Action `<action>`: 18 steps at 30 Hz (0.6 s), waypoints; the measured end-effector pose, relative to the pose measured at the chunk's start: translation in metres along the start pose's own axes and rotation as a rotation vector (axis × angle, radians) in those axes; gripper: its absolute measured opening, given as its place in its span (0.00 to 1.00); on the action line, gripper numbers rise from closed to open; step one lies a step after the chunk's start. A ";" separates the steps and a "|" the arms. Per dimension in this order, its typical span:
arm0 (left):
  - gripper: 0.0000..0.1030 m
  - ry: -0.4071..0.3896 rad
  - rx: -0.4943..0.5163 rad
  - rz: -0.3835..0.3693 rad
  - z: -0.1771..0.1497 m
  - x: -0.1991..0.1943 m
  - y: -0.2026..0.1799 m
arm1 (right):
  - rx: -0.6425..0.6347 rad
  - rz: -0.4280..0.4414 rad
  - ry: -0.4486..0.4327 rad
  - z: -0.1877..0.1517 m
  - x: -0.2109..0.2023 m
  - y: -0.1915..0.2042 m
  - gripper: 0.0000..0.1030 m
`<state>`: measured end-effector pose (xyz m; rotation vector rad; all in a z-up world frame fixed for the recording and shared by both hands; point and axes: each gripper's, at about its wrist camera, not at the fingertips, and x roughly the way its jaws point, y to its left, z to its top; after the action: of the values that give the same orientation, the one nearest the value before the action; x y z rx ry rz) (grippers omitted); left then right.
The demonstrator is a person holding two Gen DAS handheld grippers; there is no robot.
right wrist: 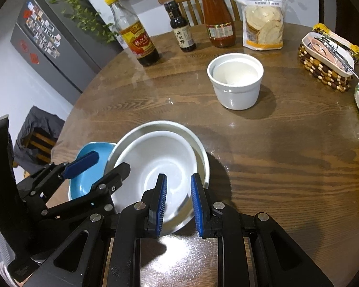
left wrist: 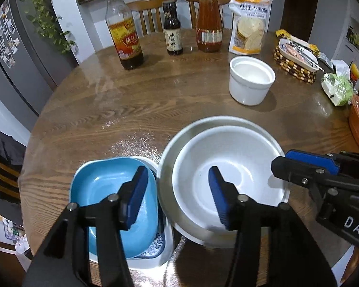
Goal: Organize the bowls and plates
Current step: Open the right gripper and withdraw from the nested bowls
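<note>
A white bowl (left wrist: 229, 167) sits nested in a larger steel bowl (left wrist: 179, 138) on the wooden table; both also show in the right wrist view, the white bowl (right wrist: 155, 162) inside the steel bowl (right wrist: 201, 153). A blue dish (left wrist: 100, 184) rests on a blue-patterned white plate (left wrist: 155, 248) to their left. My left gripper (left wrist: 178, 193) is open, one finger over the blue dish and one over the white bowl. My right gripper (right wrist: 178, 203) is open a little, its fingers astride the near rim of the stacked bowls, holding nothing that I can see.
A white ceramic pot (left wrist: 251, 81) stands further back on the table (left wrist: 131, 100). Behind it are three bottles (left wrist: 124, 28), a flour bag (left wrist: 250, 24) and a beaded mat with a tray (left wrist: 296, 59). Packets lie at the right edge.
</note>
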<state>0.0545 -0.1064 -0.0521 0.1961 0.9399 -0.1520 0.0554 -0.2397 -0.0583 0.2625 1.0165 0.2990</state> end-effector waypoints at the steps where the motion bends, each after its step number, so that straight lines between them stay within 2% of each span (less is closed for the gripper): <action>1: 0.54 -0.004 0.001 0.003 0.001 -0.001 0.000 | 0.003 0.002 -0.004 -0.001 -0.001 0.001 0.22; 3: 0.58 -0.011 -0.001 0.008 0.002 -0.004 0.001 | 0.007 0.005 -0.015 0.000 -0.004 -0.001 0.24; 5: 0.64 -0.018 -0.004 0.015 0.003 -0.006 0.002 | 0.010 0.002 -0.027 0.000 -0.008 -0.001 0.30; 7: 0.67 -0.022 -0.008 0.015 0.003 -0.008 0.002 | 0.017 -0.003 -0.036 0.002 -0.010 -0.003 0.48; 9: 0.74 -0.024 -0.009 0.018 0.004 -0.010 0.001 | 0.028 -0.008 -0.052 0.002 -0.015 -0.006 0.61; 10: 0.77 -0.028 -0.008 0.022 0.004 -0.011 0.000 | 0.033 -0.011 -0.058 0.002 -0.017 -0.009 0.63; 15: 0.89 -0.030 0.010 0.042 0.005 -0.013 -0.006 | 0.069 -0.025 -0.063 0.001 -0.025 -0.023 0.64; 18: 0.91 -0.033 0.022 0.057 0.007 -0.012 -0.011 | 0.092 -0.030 -0.064 0.000 -0.030 -0.033 0.67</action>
<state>0.0502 -0.1177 -0.0395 0.2398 0.8994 -0.1125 0.0450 -0.2814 -0.0465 0.3379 0.9715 0.2161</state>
